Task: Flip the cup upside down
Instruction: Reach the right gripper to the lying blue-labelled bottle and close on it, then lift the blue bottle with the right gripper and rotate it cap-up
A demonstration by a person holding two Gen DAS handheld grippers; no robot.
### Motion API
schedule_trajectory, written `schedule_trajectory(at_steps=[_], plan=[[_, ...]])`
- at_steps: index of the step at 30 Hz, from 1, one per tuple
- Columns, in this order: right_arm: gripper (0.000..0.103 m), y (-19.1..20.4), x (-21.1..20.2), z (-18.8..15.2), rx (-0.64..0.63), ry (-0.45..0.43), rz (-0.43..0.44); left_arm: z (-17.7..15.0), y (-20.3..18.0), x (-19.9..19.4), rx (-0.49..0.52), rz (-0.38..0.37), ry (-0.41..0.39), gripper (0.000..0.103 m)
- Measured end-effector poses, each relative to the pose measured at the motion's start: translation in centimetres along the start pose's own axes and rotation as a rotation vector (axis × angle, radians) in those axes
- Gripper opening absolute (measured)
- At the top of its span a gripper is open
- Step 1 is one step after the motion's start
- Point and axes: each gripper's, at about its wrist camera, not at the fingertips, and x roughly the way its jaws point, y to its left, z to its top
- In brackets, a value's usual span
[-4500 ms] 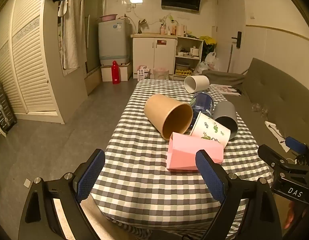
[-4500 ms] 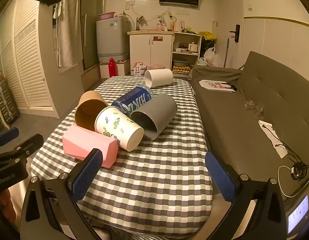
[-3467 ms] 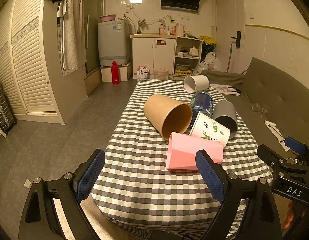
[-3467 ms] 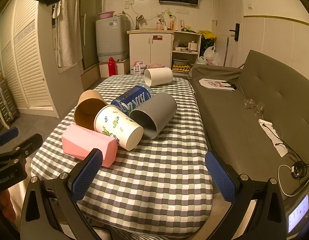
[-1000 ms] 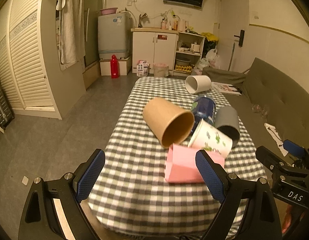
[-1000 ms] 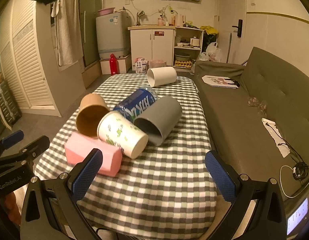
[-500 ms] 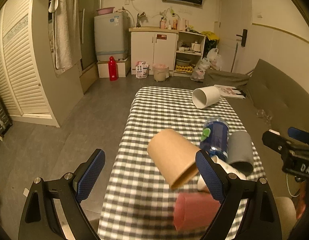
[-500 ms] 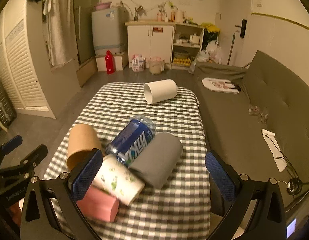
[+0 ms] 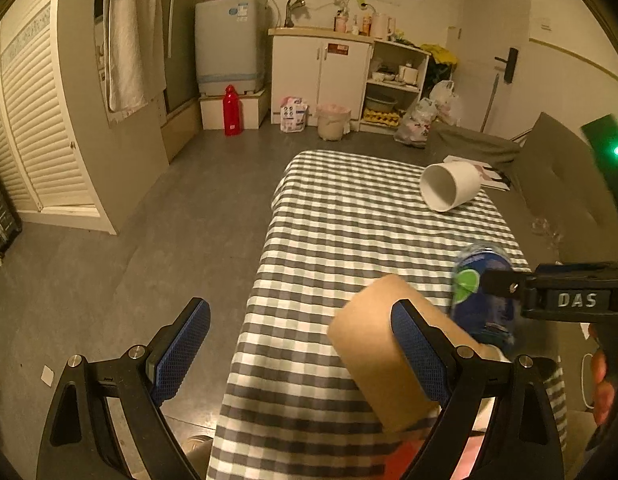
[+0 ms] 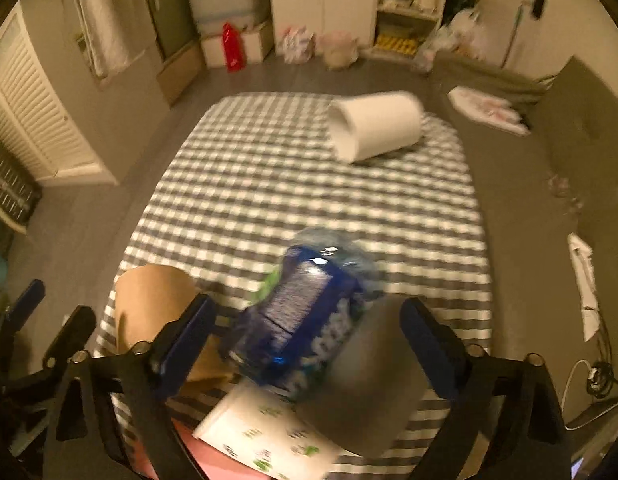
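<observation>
five drinking vessels and one bottle lie on their sides on the checked worktop (image 9: 349,216): a white cup (image 9: 449,190) alone near the far end, and a tight cluster at the near end made of a brown paper cup (image 9: 373,344), a grey cup (image 10: 369,392), a white paper cup with green leaf print (image 10: 269,436), a pink cup (image 10: 213,460) of which only a corner shows, and one blue-labelled plastic bottle (image 10: 301,312) lying between the brown and grey cups. the left tongs (image 9: 305,352) are held above the near left edge of the worktop, tilted down, spread wide and empty, the right pad in front of the brown paper cup. the right tongs (image 10: 309,344) hang over the cluster looking steeply down, also spread wide and gripping nothing, with the bottle and grey cup between the pads in that blurred view. part of a hand (image 9: 603,384) grips the right handle at the edge of the left view.
</observation>
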Motion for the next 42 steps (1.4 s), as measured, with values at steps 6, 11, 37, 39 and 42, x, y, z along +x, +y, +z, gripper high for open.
schedule_trajectory(at_steps=[6,11,37,39,42], plan=[[0.084,0.8,3.9,0.7,0.017,0.120,-0.020,0.1,1.6,1.3,-0.028,-0.007,0.020,0.094],[0.084,0.9,6.2,1.7,0.034,0.162,-0.051,-0.2,2.6,2.0,-0.047,-0.005,0.040,0.094],[0.070,-0.8,-13.4,-7.5,-0.023,-0.082,-0.005,-3.0,-2.0,-10.8,0.023,0.001,-0.082,0.094],[0.070,-1.1,-12.6,-9.8,-0.010,-0.045,-0.003,-4.1,-2.6,-11.3,0.037,0.004,-0.079,0.094],[0.070,-1.2,-11.1,-12.9,0.007,0.005,0.019,-5.7,-3.3,-11.4,0.049,0.010,-0.060,0.095]])
